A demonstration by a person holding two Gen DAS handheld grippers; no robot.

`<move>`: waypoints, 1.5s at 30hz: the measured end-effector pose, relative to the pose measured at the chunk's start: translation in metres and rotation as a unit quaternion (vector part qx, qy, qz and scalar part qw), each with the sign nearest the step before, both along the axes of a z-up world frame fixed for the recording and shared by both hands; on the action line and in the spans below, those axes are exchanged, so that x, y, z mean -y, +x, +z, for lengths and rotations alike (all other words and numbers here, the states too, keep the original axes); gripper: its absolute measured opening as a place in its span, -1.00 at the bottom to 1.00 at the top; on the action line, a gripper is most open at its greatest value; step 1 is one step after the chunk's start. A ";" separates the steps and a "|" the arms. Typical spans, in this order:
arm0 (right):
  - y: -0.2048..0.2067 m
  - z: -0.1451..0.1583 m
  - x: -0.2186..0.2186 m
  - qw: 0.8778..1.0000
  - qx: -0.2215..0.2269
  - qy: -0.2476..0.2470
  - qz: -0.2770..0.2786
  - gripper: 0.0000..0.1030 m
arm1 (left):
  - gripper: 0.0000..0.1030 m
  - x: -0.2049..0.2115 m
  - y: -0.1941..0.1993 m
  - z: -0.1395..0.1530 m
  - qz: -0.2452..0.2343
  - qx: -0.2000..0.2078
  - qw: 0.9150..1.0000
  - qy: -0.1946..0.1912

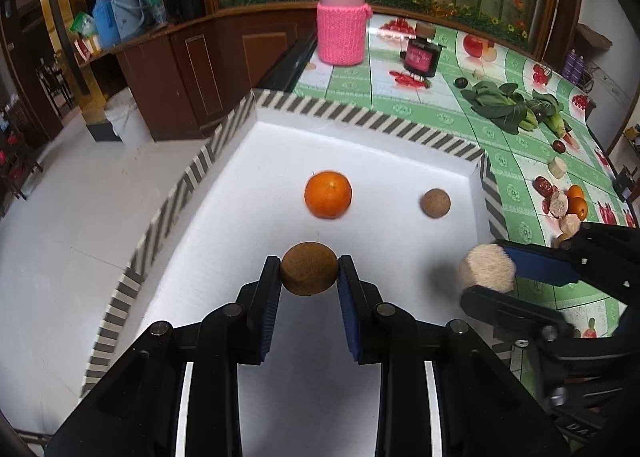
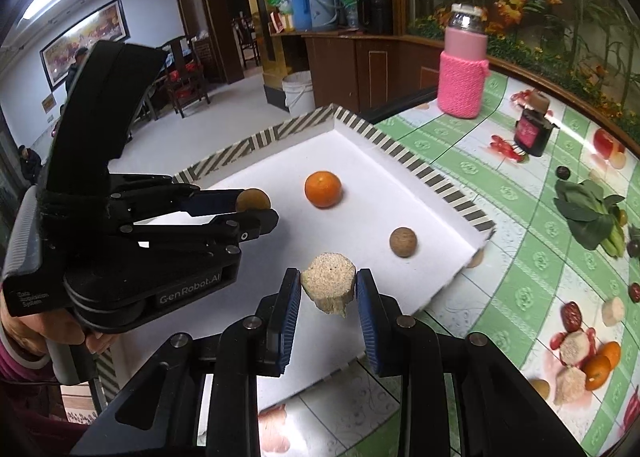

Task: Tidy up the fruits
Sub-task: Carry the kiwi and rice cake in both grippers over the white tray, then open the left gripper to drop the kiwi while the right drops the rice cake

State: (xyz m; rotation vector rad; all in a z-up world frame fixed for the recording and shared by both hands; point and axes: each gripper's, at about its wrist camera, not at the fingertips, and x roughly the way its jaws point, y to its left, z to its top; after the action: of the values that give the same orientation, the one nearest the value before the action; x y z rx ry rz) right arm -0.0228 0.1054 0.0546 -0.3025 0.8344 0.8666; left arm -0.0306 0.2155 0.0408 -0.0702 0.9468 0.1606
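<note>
Both loads should come down low over bare tray floor before the pads part, since round fruit dropped from height may roll toward the striped rim. The left tool (image 1: 308, 271) is closed on a brown fuzzy fruit (image 1: 308, 269), kiwi-like, above the near middle of the white tray (image 1: 360, 125). The right tool (image 2: 328, 289) pinches a pale, rough-cut chunk (image 2: 329, 285) over the tray's near right edge. An orange (image 1: 328, 195) and a small brown ball (image 1: 435, 203) already lie well apart further in.
</note>
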 end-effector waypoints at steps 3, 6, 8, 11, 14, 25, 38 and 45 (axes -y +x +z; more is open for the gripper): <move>0.005 -0.010 -0.009 1.000 -0.007 -0.016 0.004 -0.45 | -0.50 -0.002 0.003 -0.003 0.001 -0.011 1.000 -0.003; 0.010 -0.017 -0.015 1.000 -0.012 -0.026 0.006 -0.45 | -0.50 -0.005 0.005 -0.007 0.004 -0.021 1.000 -0.008; 0.013 -0.022 -0.018 0.999 -0.016 -0.030 0.005 -0.45 | -0.50 -0.006 0.006 -0.009 0.006 -0.026 1.000 -0.009; 0.018 -0.028 -0.020 0.999 -0.019 -0.036 -0.002 -0.44 | -0.50 -0.005 0.007 -0.011 0.006 -0.033 0.999 -0.009; 0.020 -0.034 -0.023 0.999 -0.022 -0.044 0.000 -0.44 | -0.50 -0.007 0.009 -0.014 0.009 -0.041 0.999 -0.011; 0.009 -0.015 0.003 1.000 -0.010 -0.015 -0.018 -0.30 | 0.31 -0.010 -0.004 -0.008 0.032 -0.025 0.999 -0.006; -0.005 0.019 0.076 0.996 0.011 0.038 -0.078 0.00 | 0.40 0.048 -0.025 0.030 -0.004 0.050 0.999 0.015; -0.006 0.021 0.127 0.992 0.018 0.039 -0.120 0.04 | 0.40 0.090 -0.022 0.034 -0.044 0.058 0.997 0.002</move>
State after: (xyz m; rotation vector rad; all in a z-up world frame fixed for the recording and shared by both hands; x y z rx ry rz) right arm -0.0293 -0.0216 0.0754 -0.1451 0.7829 0.6653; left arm -0.0531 0.1257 0.0753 -0.0347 0.8329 0.0766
